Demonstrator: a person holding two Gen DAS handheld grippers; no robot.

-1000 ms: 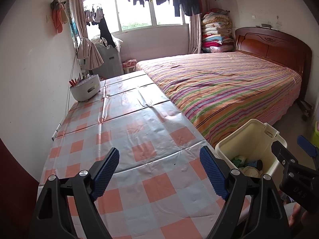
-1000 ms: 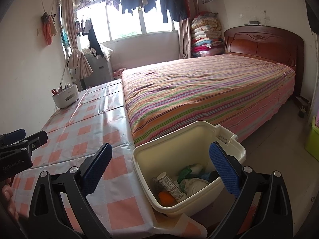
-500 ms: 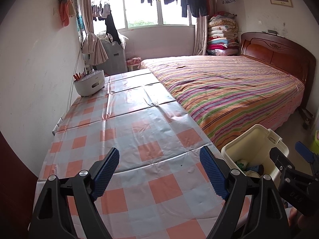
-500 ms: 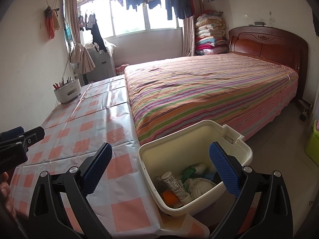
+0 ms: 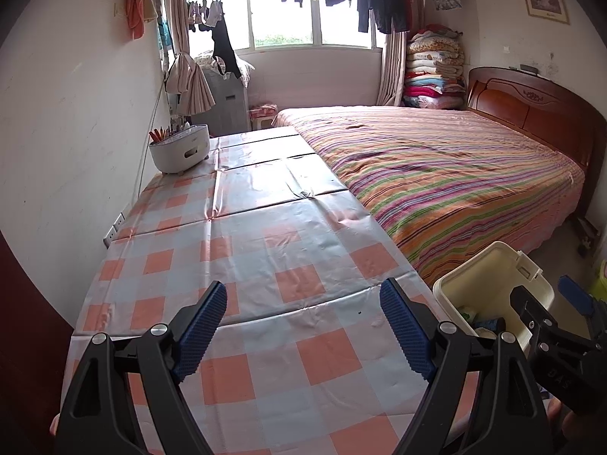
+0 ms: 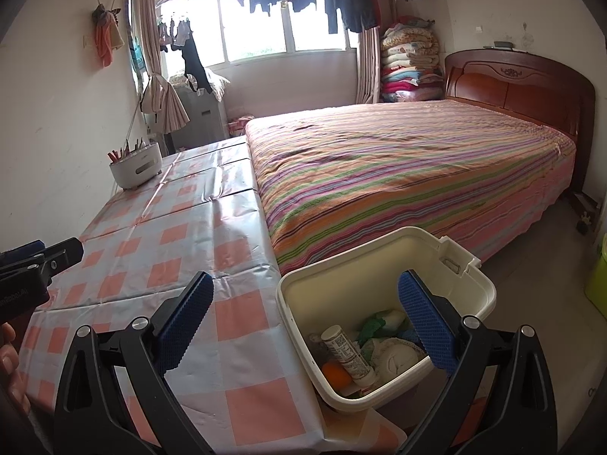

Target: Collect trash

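Now left tongs (image 5: 303, 326) wide open, empty, above checkered tablecloth (image 5: 265, 258); right tongs (image 6: 305, 318) wide open, empty, over bin (image 6: 383, 265).

Table (image 5: 265, 250) runs along the left wall. Bed (image 5: 436, 174) sits just right of table, edge to edge w/ it. Pen holder (image 5: 180, 149) on table's far left corner, by the wall. Bin (image 6: 383, 288) at table's near right corner, below the top, in front of bed; bottle (image 6: 347, 354) & other scraps in it.
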